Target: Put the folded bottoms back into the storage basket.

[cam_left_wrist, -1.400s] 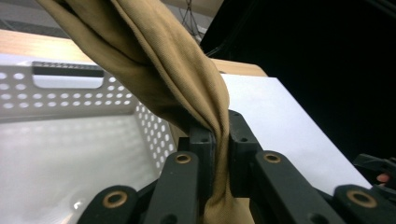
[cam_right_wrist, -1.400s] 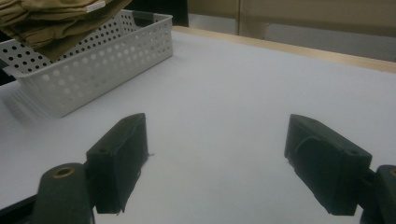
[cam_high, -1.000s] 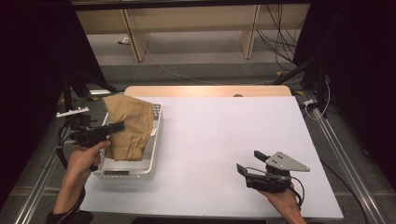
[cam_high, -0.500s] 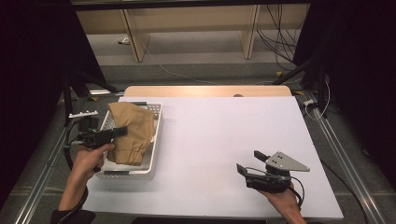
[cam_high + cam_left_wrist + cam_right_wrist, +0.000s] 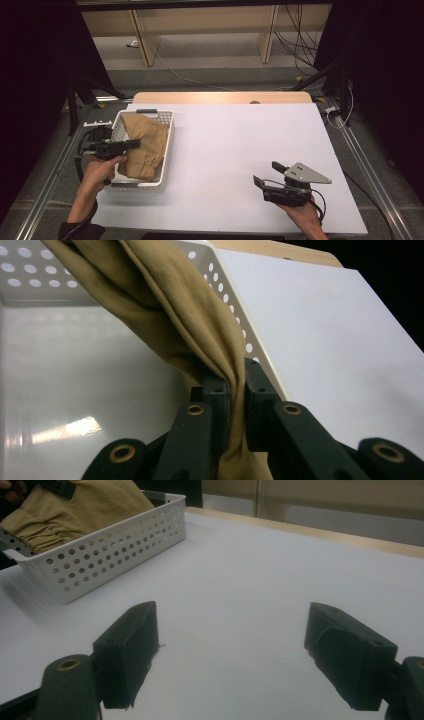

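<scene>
A tan cloth (image 5: 144,145) lies bunched in a white perforated basket (image 5: 165,150) at the table's left. My left gripper (image 5: 134,144) is over the basket, shut on a fold of the tan cloth (image 5: 200,330); its jaws pinch the fabric together. The basket's wall (image 5: 235,305) stands just behind the fold. My right gripper (image 5: 267,176) rests low near the table's front right, open, with bare table between its fingers. From there the basket (image 5: 115,550) and the cloth (image 5: 85,505) lie far to the left.
The white table top (image 5: 240,140) stretches between the basket and my right gripper. A wooden strip (image 5: 220,97) edges the far side. Metal rails (image 5: 370,175) run along both sides, and cables (image 5: 300,45) lie on the floor beyond.
My left gripper has drawn back toward the person's left, and the cloth has sunk lower into the basket. The right gripper has stayed put.
</scene>
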Motion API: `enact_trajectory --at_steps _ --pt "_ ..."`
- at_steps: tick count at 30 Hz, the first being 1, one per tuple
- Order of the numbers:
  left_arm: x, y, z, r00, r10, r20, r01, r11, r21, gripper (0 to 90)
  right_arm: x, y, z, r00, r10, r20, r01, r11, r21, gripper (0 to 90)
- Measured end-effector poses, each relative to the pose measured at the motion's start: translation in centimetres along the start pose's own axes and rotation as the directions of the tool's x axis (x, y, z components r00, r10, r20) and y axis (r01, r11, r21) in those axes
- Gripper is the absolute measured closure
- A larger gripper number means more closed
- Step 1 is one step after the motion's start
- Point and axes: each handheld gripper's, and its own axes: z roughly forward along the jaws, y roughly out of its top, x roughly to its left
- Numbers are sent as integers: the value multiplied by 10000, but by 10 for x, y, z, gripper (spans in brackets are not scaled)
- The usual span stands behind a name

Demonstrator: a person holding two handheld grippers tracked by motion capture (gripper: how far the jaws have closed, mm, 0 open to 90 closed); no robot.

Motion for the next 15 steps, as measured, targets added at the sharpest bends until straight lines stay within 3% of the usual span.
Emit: enact_trajectory --at_steps 15 --pt "0 3 17 10000 -79 -41 81 9993 376 823 0 0 1 10000 -40 5 40 10000 12 225"
